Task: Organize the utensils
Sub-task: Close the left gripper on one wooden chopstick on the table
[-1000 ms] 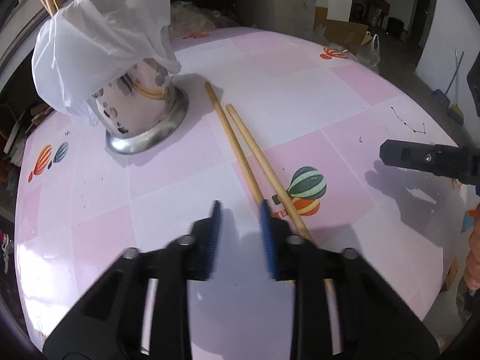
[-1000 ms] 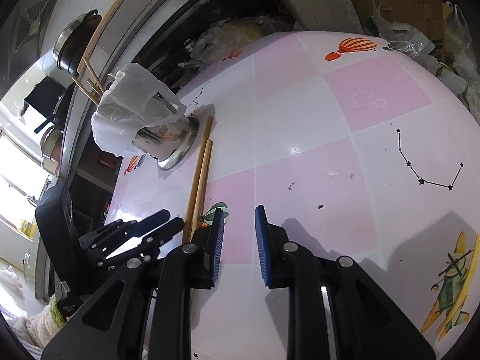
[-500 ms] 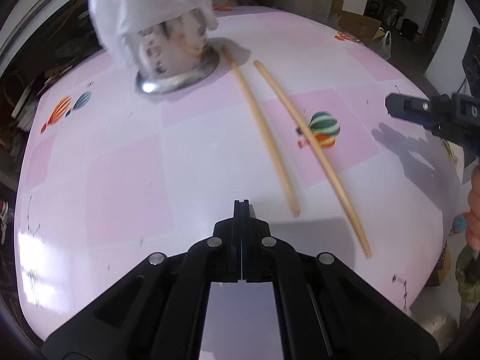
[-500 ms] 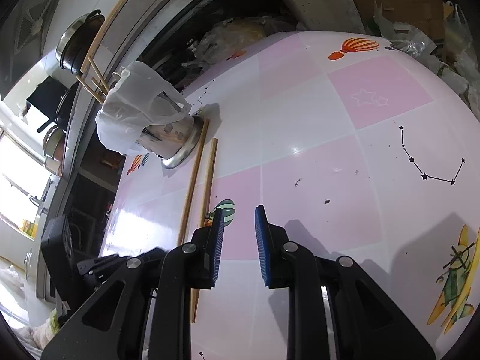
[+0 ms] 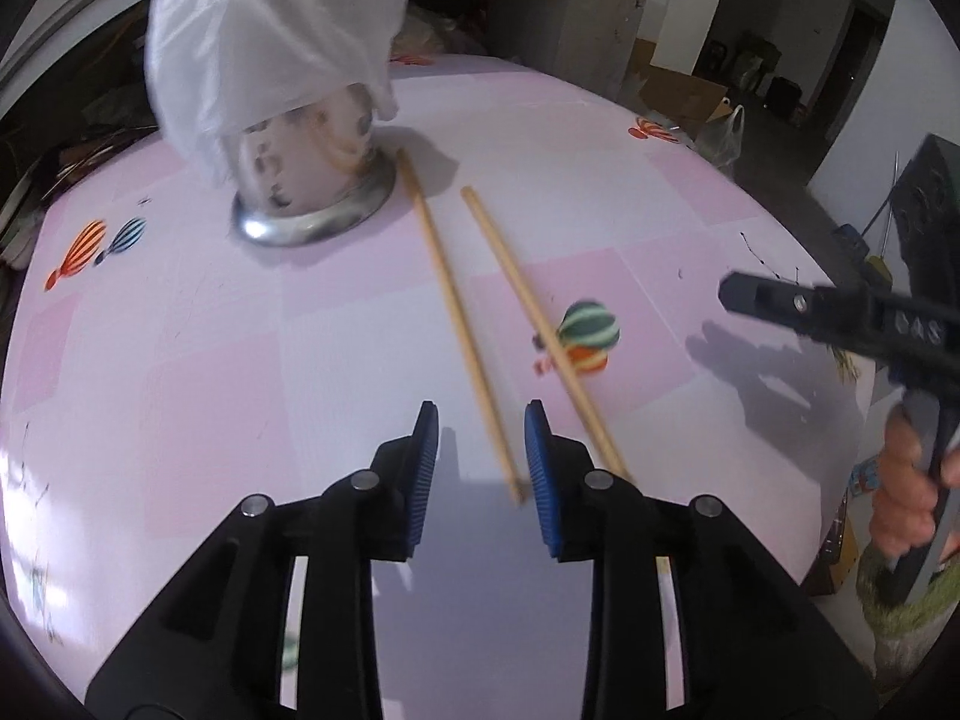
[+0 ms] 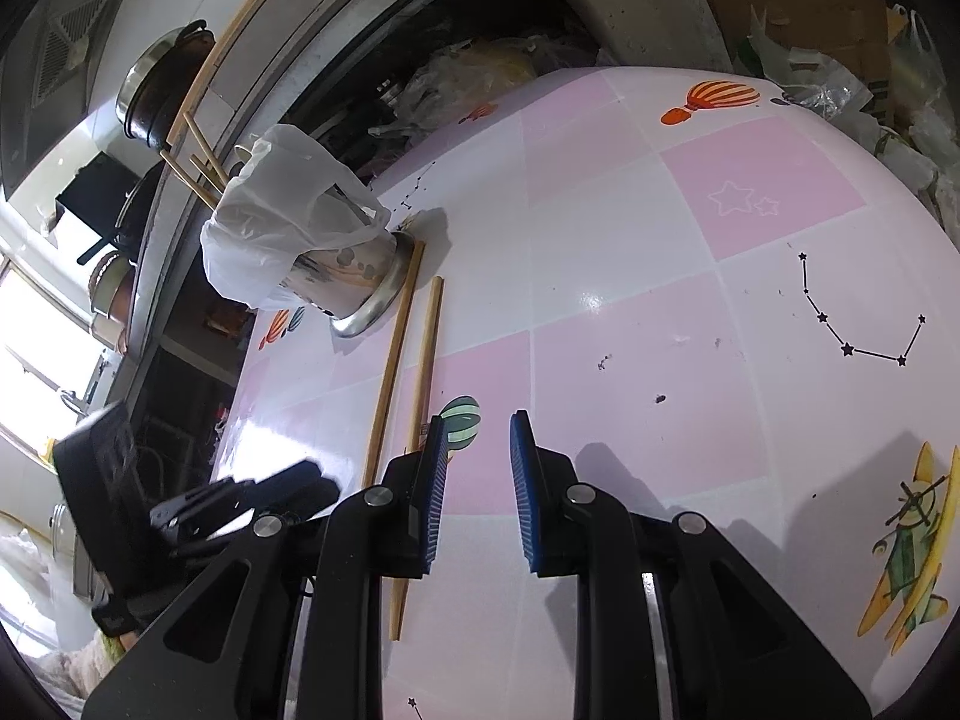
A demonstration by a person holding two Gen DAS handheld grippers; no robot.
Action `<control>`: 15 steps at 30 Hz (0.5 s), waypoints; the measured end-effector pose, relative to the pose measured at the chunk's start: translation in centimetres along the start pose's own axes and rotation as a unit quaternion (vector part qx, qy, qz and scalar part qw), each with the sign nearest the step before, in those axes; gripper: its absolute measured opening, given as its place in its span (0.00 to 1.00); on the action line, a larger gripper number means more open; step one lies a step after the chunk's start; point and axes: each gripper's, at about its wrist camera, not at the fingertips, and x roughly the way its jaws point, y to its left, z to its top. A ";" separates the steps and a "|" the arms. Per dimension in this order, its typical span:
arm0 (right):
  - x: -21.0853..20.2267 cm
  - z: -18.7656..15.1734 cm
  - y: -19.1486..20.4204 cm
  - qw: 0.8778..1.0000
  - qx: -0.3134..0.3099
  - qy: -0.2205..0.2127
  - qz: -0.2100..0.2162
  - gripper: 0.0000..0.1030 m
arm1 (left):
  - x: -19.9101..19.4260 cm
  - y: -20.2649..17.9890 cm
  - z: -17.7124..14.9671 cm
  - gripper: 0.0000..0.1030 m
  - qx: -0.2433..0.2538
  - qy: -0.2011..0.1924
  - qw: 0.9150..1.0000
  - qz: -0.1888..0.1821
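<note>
Cardboard box [image 6: 792,18] on floor, dark pot [image 6: 159,90] on counter, crumpled plastic bags [image 6: 462,78] behind table

both wrist views overlook one table [image 5: 180,396] closely.

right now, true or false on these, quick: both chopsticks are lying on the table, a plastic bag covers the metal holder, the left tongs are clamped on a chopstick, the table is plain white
1. Both chopsticks lie on the table. True.
2. A white plastic bag drapes over the metal holder. True.
3. The left tongs are clamped on a chopstick. False: the jaws stand apart, having just been opening, and one chopstick's near end lies between them ungripped.
4. The table is plain white. False: pink and white checks with balloon prints.
</note>
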 end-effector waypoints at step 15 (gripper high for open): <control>0.2 0.1 -0.4 1.000 0.006 0.003 0.000 0.21 | 1.5 -0.6 0.8 0.06 0.022 0.034 0.997 0.062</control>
